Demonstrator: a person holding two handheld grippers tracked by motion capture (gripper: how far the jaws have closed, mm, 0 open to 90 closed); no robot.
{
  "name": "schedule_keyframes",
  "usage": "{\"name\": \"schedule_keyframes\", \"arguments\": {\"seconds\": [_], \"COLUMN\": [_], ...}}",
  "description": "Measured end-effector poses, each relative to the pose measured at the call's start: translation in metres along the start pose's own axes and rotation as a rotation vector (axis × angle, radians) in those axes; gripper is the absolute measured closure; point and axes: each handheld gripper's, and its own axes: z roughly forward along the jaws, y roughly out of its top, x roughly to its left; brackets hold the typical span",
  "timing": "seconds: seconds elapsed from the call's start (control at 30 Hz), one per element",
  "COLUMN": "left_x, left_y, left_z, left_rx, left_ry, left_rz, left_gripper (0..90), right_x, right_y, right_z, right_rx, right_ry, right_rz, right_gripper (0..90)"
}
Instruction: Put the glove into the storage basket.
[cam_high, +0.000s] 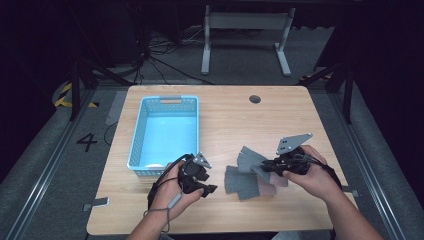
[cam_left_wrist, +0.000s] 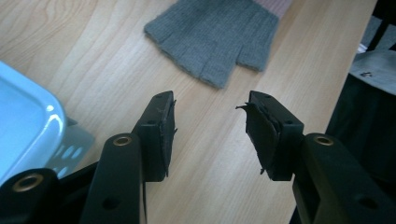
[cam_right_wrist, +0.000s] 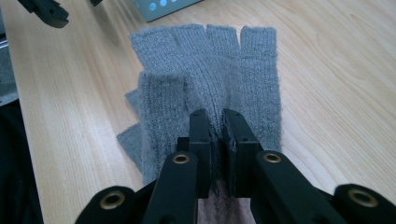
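Pinching the upper grey glove near its cuff, the right gripper should lift it cleanly off the second glove near the table's front edge, while the left gripper, empty and half open, waits beside the blue basket.

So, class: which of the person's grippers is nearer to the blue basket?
Left. The left gripper sits just beside the blue basket, near its front corner; the right gripper is farther off, pinching a grey glove.
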Motion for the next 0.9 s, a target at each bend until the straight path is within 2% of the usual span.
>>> {"name": "schedule_keyframes", "arguments": {"seconds": [0.13,0.47,0.9], "left_x": [-0.001,-0.003,-0.004], "left_y": [0.001,0.001,0.002], "left_z": [0.002,0.005,0.009], "left_rx": [0.005,0.01,0.018], "left_ry": [-0.01,-0.001,-0.005], "left_rz": [0.005,0.017,0.022], "left_gripper": [53.9,54.3,54.4], "right_x": [0.004,0.011,0.013], "right_y": [0.001,0.0,-0.006], "right_z": [0.005,0.026,0.043], "right_rx": [0.012,0.071,0.115], "right_ry": [0.014,0.033,0.044], "right_rz": [-0.017,-0.061,-0.087], "right_gripper": [82.9,82.9,82.9]}}
